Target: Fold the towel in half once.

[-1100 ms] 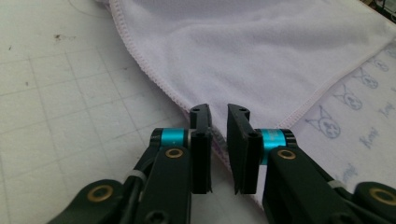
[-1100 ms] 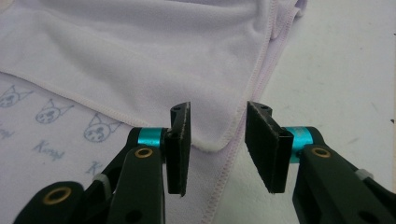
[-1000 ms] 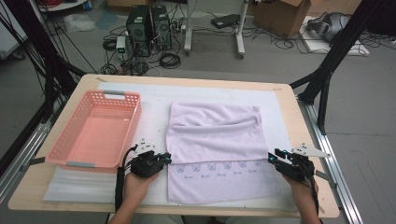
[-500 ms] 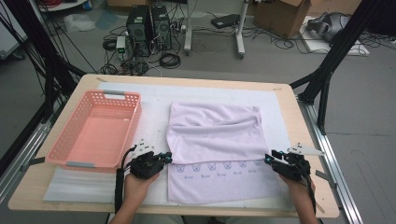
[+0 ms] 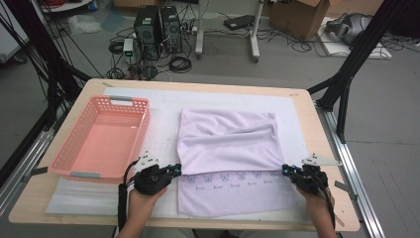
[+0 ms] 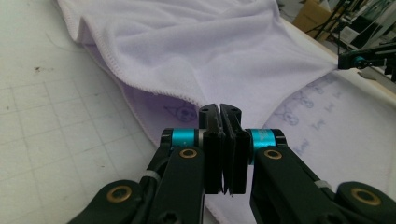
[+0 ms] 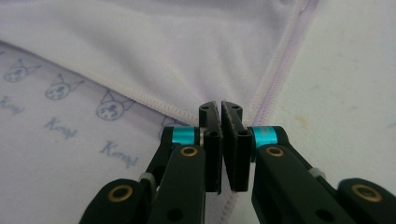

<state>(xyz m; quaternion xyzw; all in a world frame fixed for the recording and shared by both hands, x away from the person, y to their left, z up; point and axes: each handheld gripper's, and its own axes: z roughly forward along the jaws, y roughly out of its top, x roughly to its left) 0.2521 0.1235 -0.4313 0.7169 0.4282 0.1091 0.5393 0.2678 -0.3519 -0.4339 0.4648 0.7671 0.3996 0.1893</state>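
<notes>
Where the folded lilac terry towel (image 5: 228, 153) lies mid-frame on the bench (image 5: 317, 124), we list: left gripper (image 5: 177, 169) clenched on its left fold corner; right gripper (image 5: 286, 170), just closed, clenched on the right corner.

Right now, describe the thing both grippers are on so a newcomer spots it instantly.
On the wooden table lies a white mat; right of the pink basket sits the lilac towel. It is the one soft cloth there, its far half folded toward the person, leaving a strip printed with small cat faces along the near edge.
</notes>
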